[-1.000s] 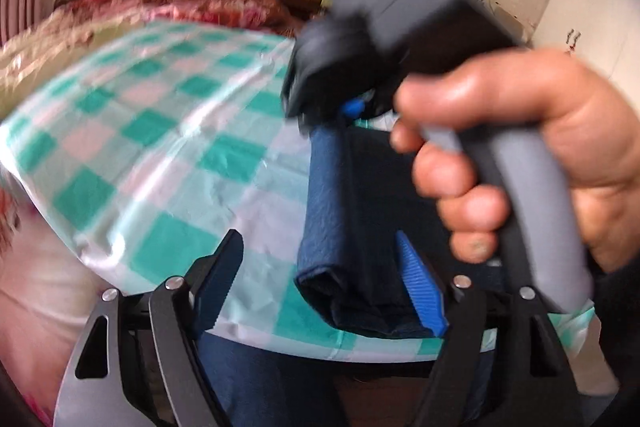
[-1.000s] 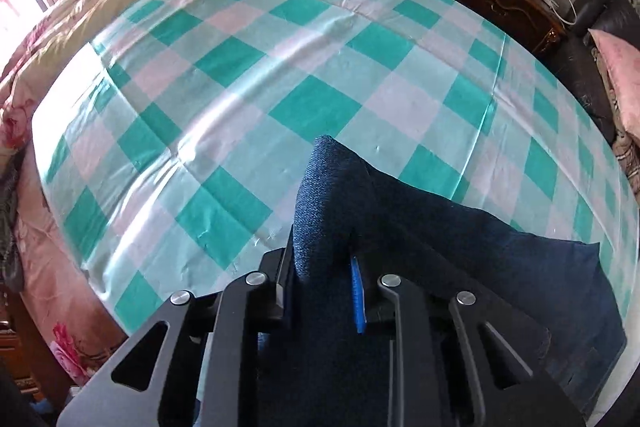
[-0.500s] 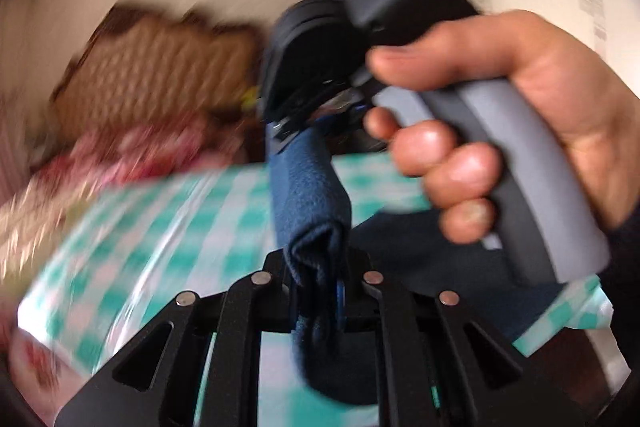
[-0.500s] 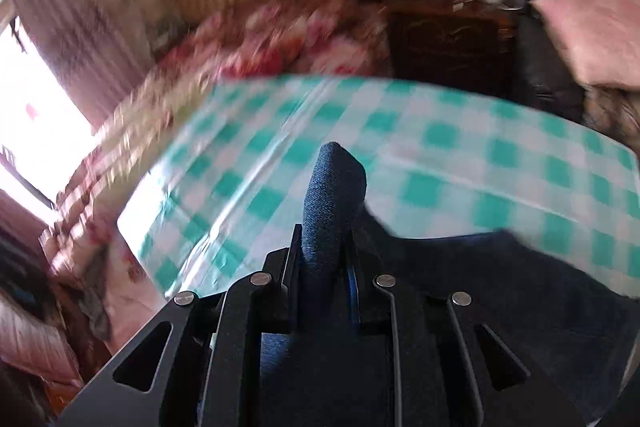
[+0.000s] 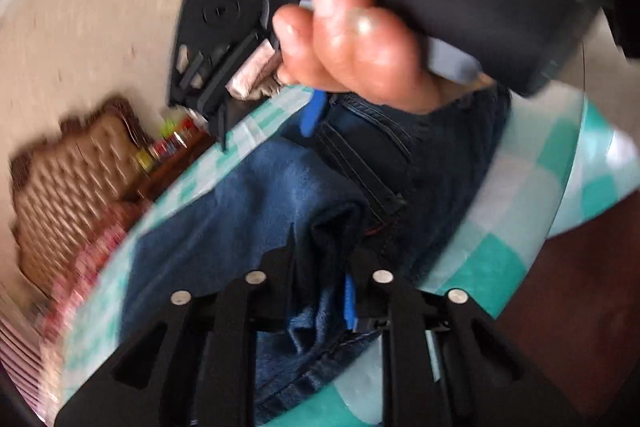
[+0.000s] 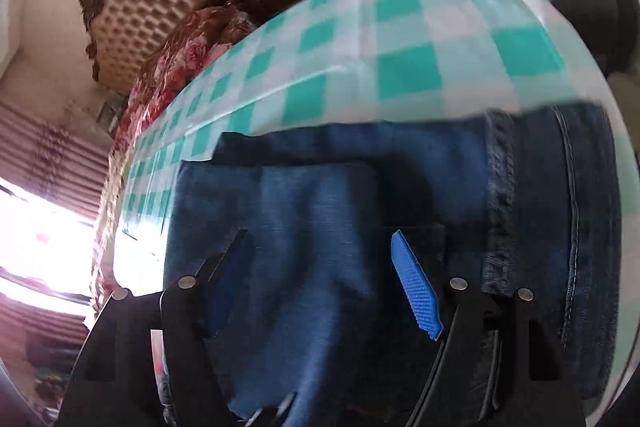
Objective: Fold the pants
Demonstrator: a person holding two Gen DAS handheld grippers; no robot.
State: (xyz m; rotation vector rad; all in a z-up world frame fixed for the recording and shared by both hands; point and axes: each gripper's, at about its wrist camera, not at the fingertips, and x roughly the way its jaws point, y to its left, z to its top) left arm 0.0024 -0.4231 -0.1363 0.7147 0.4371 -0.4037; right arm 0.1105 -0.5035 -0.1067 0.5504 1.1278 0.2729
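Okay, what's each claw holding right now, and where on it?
The left claw pinches a bunched fold of the jeans. The right claw is open over the denim, holding nothing.

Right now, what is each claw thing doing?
Left gripper: closed, pinching a fold of the jeans.
Right gripper: open above the jeans, holding nothing.

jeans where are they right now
The jeans lie on the green checked tablecloth, spread under the open right gripper in the right wrist view. In the left wrist view, the left gripper pinches a fold.
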